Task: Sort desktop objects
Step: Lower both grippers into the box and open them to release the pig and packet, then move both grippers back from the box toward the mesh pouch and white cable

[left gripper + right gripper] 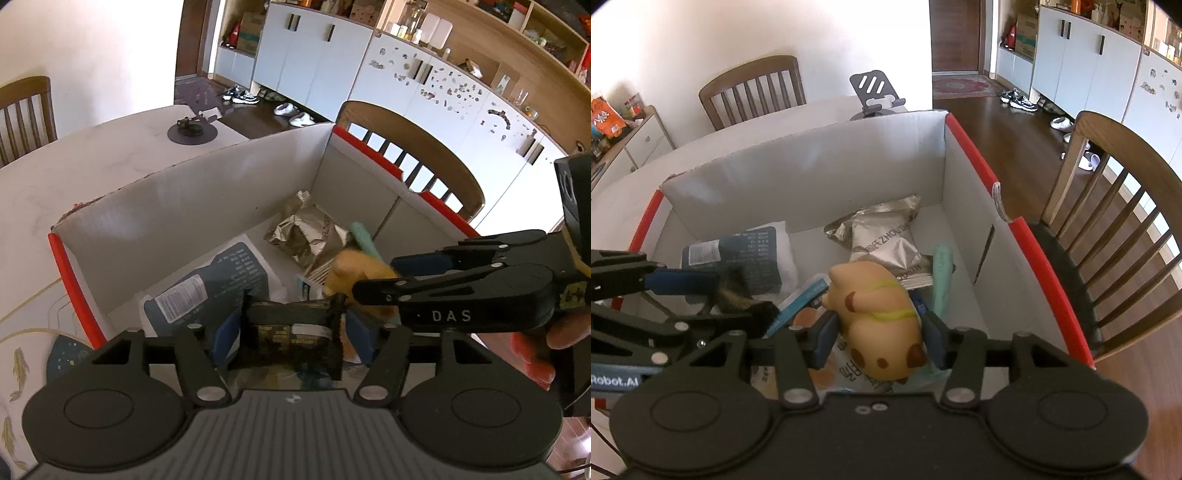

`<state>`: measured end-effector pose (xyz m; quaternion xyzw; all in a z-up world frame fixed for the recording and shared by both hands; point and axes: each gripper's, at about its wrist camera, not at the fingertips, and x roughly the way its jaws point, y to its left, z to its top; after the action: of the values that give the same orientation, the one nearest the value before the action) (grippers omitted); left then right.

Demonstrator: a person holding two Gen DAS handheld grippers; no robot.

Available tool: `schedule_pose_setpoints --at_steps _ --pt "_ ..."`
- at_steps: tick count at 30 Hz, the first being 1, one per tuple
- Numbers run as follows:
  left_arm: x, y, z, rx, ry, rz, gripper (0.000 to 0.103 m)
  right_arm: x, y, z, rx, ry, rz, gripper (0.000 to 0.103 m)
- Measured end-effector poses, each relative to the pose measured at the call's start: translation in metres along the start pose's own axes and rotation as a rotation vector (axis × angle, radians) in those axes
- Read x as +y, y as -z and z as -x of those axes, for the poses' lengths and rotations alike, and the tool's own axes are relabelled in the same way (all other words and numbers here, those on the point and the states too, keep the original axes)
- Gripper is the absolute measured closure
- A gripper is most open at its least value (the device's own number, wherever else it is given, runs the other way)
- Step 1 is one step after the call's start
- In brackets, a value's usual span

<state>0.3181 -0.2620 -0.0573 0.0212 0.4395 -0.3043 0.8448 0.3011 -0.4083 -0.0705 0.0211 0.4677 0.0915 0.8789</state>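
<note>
Both grippers hang over an open white cardboard box with red edges [207, 206] [964, 173]. My left gripper [291, 332] has a dark snack packet [291, 330] between its blue pads [225, 332]; thin gaps show at both ends of the packet, so the jaws stand open around it. My right gripper [877, 334] is shut on a tan squishy animal toy with brown spots and a yellow band [879, 317], just above the box's contents. The right gripper [373, 275] reaches in from the right of the left wrist view with the toy [354, 271]. The left gripper [713, 295] shows at the left of the right wrist view.
In the box lie a silver foil pouch [882, 240], a dark blue and white bag [750, 254], a mint green stick [942, 280] and flat printed packets. A phone stand [873, 96] is on the table behind. Wooden chairs [1115, 229] [26, 107] are close around.
</note>
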Motion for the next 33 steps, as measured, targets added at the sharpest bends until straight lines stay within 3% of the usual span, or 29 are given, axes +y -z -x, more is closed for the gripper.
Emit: schedule_pose_setpoints --at_steps 6,33 --pt "-0.002 0.002 0.008 -0.020 0.016 0.011 0.033 -0.001 -0.002 0.009 -0.027 -0.001 -0.007 0.043" --pt "-0.015 0.015 0.062 -0.107 0.060 0.030 0.033 0.016 0.003 0.060 -0.100 -0.066 0.019 0.043"
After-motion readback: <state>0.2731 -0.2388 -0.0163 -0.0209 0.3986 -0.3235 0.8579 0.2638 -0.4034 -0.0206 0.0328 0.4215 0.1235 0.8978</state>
